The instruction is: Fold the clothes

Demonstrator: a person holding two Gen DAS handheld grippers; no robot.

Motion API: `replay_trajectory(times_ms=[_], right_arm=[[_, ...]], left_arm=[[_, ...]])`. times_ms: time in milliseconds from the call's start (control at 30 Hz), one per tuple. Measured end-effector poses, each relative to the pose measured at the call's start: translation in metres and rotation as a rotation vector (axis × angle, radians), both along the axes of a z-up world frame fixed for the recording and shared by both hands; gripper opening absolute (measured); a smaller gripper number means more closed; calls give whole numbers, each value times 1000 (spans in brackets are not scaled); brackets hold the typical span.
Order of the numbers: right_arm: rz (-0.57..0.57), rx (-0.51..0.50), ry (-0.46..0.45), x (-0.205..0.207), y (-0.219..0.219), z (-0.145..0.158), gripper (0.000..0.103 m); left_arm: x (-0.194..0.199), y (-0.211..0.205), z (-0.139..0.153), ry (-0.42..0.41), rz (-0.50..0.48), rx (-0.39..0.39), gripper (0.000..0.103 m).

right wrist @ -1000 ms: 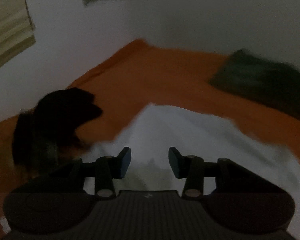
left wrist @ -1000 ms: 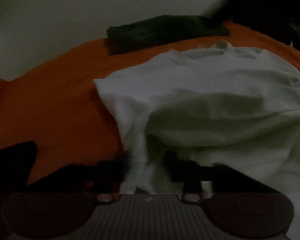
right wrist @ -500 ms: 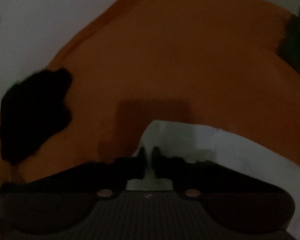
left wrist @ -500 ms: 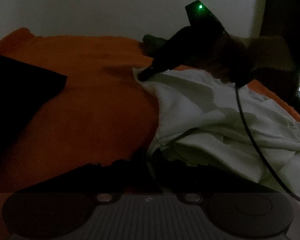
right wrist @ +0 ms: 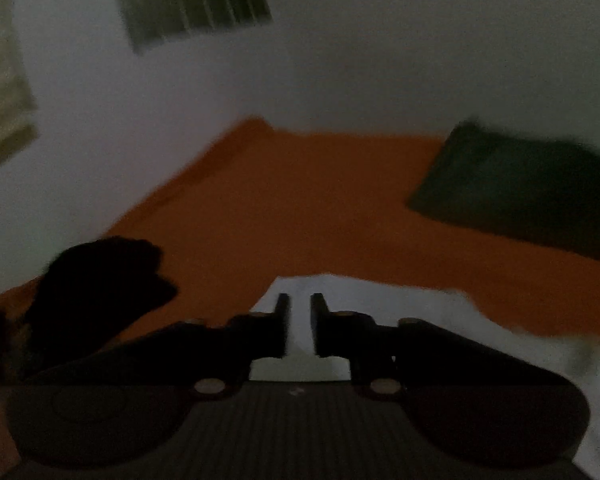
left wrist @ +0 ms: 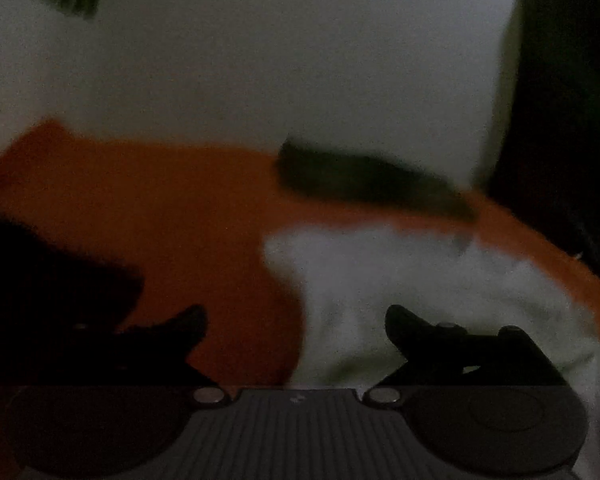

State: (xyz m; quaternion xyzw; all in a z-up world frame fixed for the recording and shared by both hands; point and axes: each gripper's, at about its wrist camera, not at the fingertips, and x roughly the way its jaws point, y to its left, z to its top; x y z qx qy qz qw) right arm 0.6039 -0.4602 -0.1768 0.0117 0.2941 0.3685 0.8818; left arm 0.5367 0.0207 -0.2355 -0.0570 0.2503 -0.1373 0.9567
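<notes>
While lying rumpled on the orange bed cover (left wrist: 172, 216), white garment (left wrist: 400, 280) below left gripper (left wrist: 296, 320), jaws spread wide and holding nothing, and under right gripper (right wrist: 299, 308), jaws nearly closed with a narrow gap, grasp impossible to tell; folded dark green cloth (right wrist: 520, 192) well apart.

Orange bed (right wrist: 300, 200) carries white (right wrist: 380, 300), green (right wrist: 520, 192), black garments (right wrist: 96, 284).
</notes>
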Motion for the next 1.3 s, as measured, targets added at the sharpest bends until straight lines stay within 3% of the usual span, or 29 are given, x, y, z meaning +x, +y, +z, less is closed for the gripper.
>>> replay_trajectory(times_ms=[100, 167, 200, 267, 367, 467, 567, 633, 700, 767, 800, 833, 900, 967, 1000, 1033, 1100, 1167, 1200, 1300], right_arm=[[-146, -19, -12, -80, -69, 6, 21], [-255, -32, -18, -131, -113, 6, 23], [-332, -40, -16, -150, -128, -4, 30], [-457, -54, -11, -180, -150, -31, 32], [-569, -54, 15, -194, -156, -78, 32], [-570, -85, 52, -189, -158, -119, 29], [-549, -140, 58, -183, -169, -142, 18], [-546, -149, 62, -184, -181, -140, 13], [-609, -125, 49, -191, -181, -118, 19], [-593, -28, -40, -207, -185, -92, 31], [-577, -8, -63, -210, -183, -85, 43], [-560, -18, -73, -209, -178, -85, 46], [-499, -86, -63, -206, -162, -99, 46], [-484, -177, -12, -200, -156, -128, 44], [-485, -191, -3, -200, -156, -141, 44], [-488, -155, -22, -203, -159, -147, 44], [-495, -95, -49, -214, -168, -147, 48], [-508, -70, -63, -218, -172, -149, 72], [-517, -63, -67, -217, -171, -151, 99], [-554, -67, -72, -202, -163, -153, 102]], left_arm=[[33, -24, 37, 75, -36, -3, 103], [48, -50, 36, 85, -52, -12, 103], [56, -68, 28, 99, -38, 8, 103], [67, -100, 10, 131, 17, 57, 103], [74, -132, -42, 159, 49, 152, 103], [63, -134, -83, 102, 53, 265, 103], [54, -115, -76, 121, 80, 209, 103], [43, -108, -77, 110, 76, 243, 103], [29, -104, -68, 120, 111, 308, 103], [9, -101, -50, 115, 132, 281, 103], [-4, -99, -43, 105, 128, 239, 103], [-16, -99, -40, 105, 115, 193, 103], [-28, -104, -50, 134, 72, 191, 103], [-37, -106, -82, 153, 62, 274, 103], [-46, -99, -92, 104, 40, 237, 103], [-52, -92, -96, 59, 42, 192, 103], [-50, -91, -94, 74, 46, 188, 103], [-50, -97, -86, 70, 47, 246, 103], [-52, -103, -80, 75, 50, 271, 103], [-60, -120, -55, 45, 36, 273, 103]])
